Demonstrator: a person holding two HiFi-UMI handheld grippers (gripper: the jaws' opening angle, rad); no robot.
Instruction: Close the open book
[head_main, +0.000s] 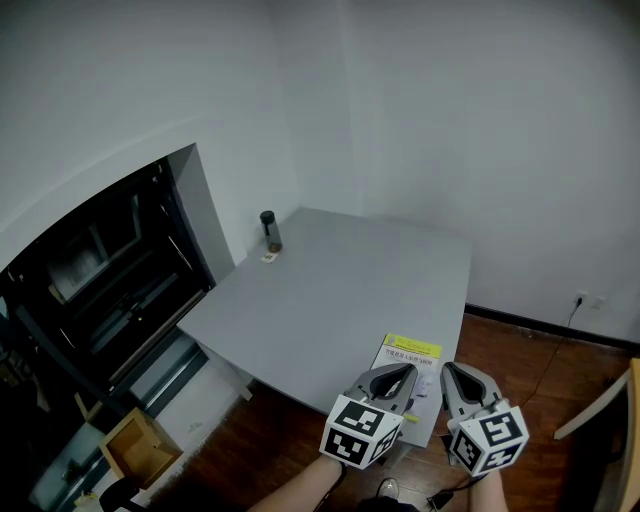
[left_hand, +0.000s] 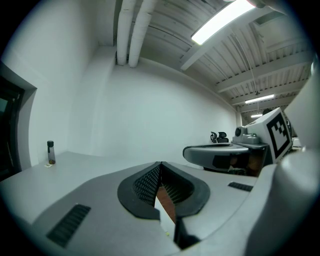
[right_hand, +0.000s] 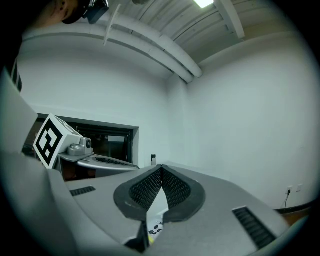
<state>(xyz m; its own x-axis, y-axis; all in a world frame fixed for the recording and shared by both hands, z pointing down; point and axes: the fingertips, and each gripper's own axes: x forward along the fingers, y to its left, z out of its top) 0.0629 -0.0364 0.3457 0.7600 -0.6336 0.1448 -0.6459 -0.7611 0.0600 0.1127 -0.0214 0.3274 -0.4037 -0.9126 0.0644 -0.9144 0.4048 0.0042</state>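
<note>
A white book (head_main: 408, 358) with a yellow strip along its top lies flat at the near edge of the grey table (head_main: 340, 290), one face up. My left gripper (head_main: 409, 369) hangs over the book's near edge with its jaws shut and nothing between them. Just right of the book, my right gripper (head_main: 445, 367) is also shut and holds nothing. In the left gripper view the pads (left_hand: 148, 183) meet at the tip, with brown floor below them. In the right gripper view the pads (right_hand: 145, 190) meet too, and a bit of the book (right_hand: 155, 229) shows beneath them.
A small dark bottle (head_main: 269, 231) stands at the table's far left edge beside a small label (head_main: 268, 258). A dark glazed opening (head_main: 100, 290) fills the left wall. On the wooden floor sit a cardboard box (head_main: 140, 445) and, at right, a wooden chair (head_main: 610, 410).
</note>
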